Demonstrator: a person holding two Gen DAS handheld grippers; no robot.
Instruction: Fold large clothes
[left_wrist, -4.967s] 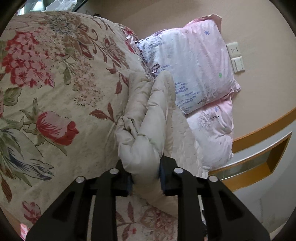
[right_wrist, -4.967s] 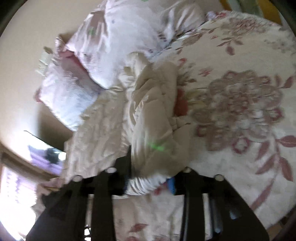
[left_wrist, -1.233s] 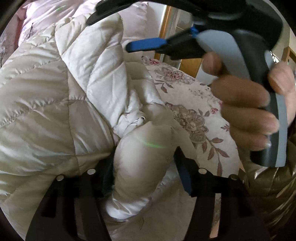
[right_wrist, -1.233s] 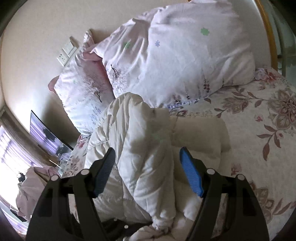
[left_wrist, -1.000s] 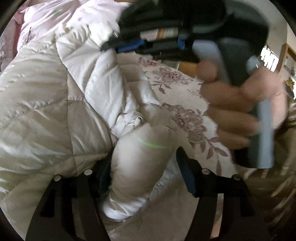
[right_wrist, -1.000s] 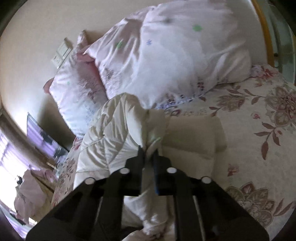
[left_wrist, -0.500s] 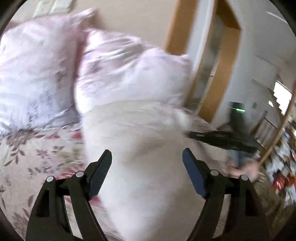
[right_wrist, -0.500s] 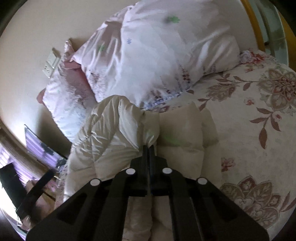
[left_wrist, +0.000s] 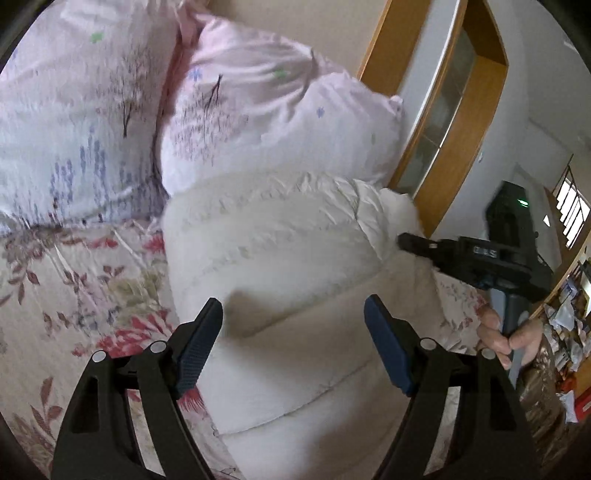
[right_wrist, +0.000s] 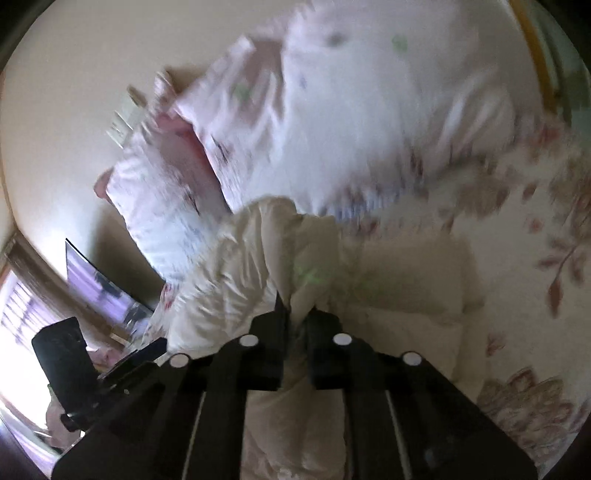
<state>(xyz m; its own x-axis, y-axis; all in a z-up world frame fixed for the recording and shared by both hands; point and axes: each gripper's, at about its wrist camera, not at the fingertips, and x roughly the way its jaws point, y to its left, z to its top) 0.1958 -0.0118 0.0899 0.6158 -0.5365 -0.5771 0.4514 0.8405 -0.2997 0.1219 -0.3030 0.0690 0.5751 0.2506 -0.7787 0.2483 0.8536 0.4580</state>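
A cream quilted down jacket (left_wrist: 295, 266) lies folded in a bundle on the floral bedspread (left_wrist: 74, 280), just below the pillows. My left gripper (left_wrist: 293, 343) is open and empty, its blue pads hovering over the jacket's near part. My right gripper (right_wrist: 297, 314) is shut on a raised fold of the jacket (right_wrist: 280, 251). In the left wrist view the right gripper (left_wrist: 410, 242) shows pinching the jacket's right edge.
Two pale pink floral pillows (left_wrist: 258, 110) lean against the wall behind the jacket. A wooden bedside frame (left_wrist: 443, 122) stands at the right. The left gripper's body (right_wrist: 74, 365) shows at the lower left of the right wrist view.
My left gripper let go of the jacket, opened and pulled back to face the pillows. My right gripper closed on a fold of the jacket and holds it.
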